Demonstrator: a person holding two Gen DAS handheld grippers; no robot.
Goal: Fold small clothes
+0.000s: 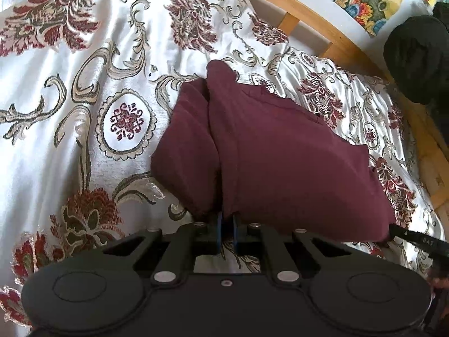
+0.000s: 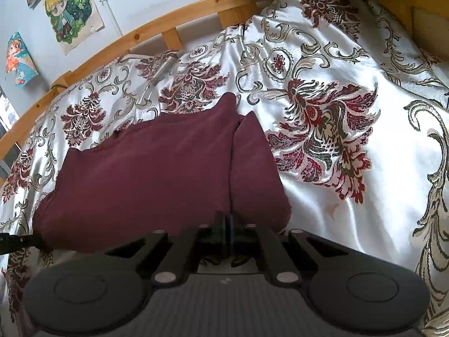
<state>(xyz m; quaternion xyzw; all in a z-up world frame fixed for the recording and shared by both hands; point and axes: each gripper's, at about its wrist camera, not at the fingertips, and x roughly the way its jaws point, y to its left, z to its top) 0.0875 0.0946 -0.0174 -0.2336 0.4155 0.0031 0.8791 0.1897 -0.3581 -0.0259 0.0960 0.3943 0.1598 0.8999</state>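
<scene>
One maroon garment (image 1: pixel 269 151) lies on the bed, spread over a white satin bedspread (image 1: pixel 50 129) woven with dark red flowers and beige scrolls. Its near edge is raised off the cover and caught at two places, one by each gripper. The left gripper (image 1: pixel 226 224) has its jaws pressed nearly together, pinching the near hem where a fold line runs up the cloth. The right gripper (image 2: pixel 226 221) likewise has its jaws closed on the hem, at a similar crease. A narrower flap lies folded beside the main panel in both views.

Around the bed runs a wooden frame (image 1: pixel 303 11) with short slats, close behind the garment. Two cartoon posters (image 2: pixel 70 8) hang on the pale wall in the right wrist view, with a sliver of a third at the top edge. A dark rounded mass (image 1: pixel 415 56) sits at the far right of the left wrist view, possibly clothing, though the fisheye edge blurs it. Nothing lies on the garment itself.
</scene>
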